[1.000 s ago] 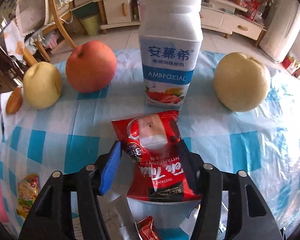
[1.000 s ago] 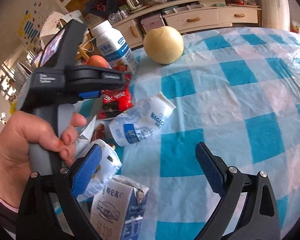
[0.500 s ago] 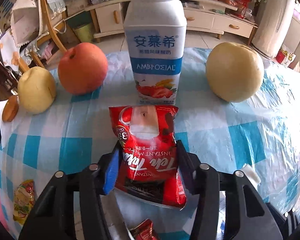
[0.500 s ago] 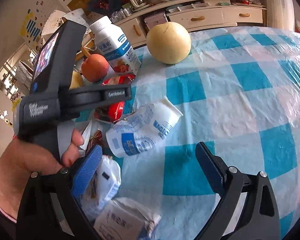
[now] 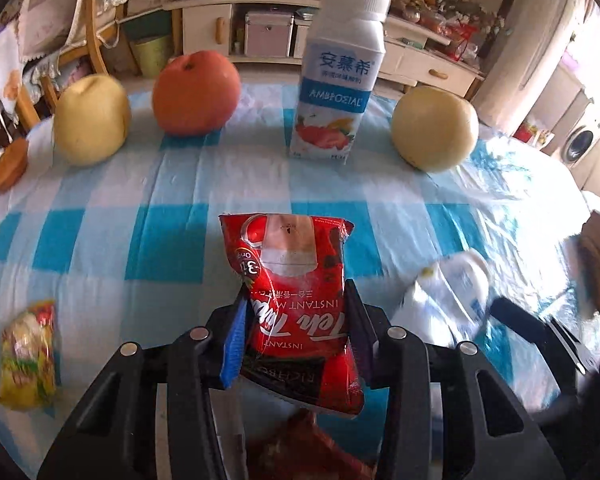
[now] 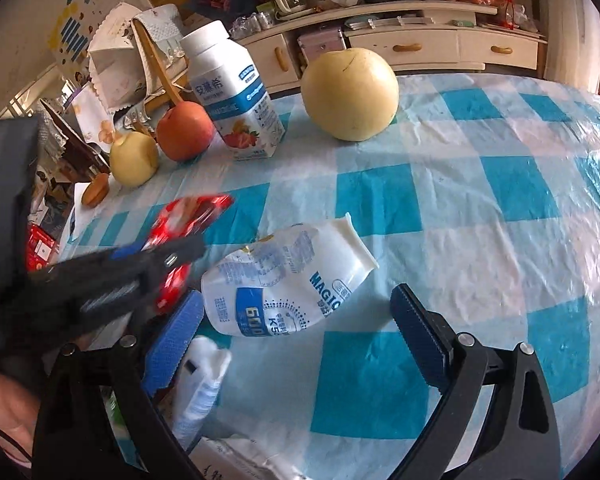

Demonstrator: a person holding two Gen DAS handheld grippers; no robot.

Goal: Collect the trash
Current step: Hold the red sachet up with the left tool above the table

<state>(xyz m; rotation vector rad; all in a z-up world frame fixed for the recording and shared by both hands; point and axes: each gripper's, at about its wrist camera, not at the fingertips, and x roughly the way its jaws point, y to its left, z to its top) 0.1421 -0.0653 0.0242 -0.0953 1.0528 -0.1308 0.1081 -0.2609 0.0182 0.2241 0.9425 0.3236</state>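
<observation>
My left gripper (image 5: 296,328) is shut on a red instant milk tea packet (image 5: 296,280) and holds it lifted above the blue-checked tablecloth (image 5: 168,248); the packet also shows in the right wrist view (image 6: 180,224). My right gripper (image 6: 296,328) is open, with a crushed white milk bottle (image 6: 292,280) lying on its side between and just ahead of its fingers. The bottle also shows blurred in the left wrist view (image 5: 452,292). More crumpled white cartons (image 6: 200,384) lie under the right gripper.
An upright yogurt carton (image 5: 340,76), a red apple (image 5: 196,92) and two yellow pears (image 5: 90,120) (image 5: 434,128) stand at the table's far side. A yellow snack wrapper (image 5: 28,356) lies at the left. A small brown pastry (image 5: 8,164) sits at the left edge.
My left gripper closed on the red packet and lifted it back from the yogurt carton. My right gripper moved forward so the crushed bottle lies between its fingers.
</observation>
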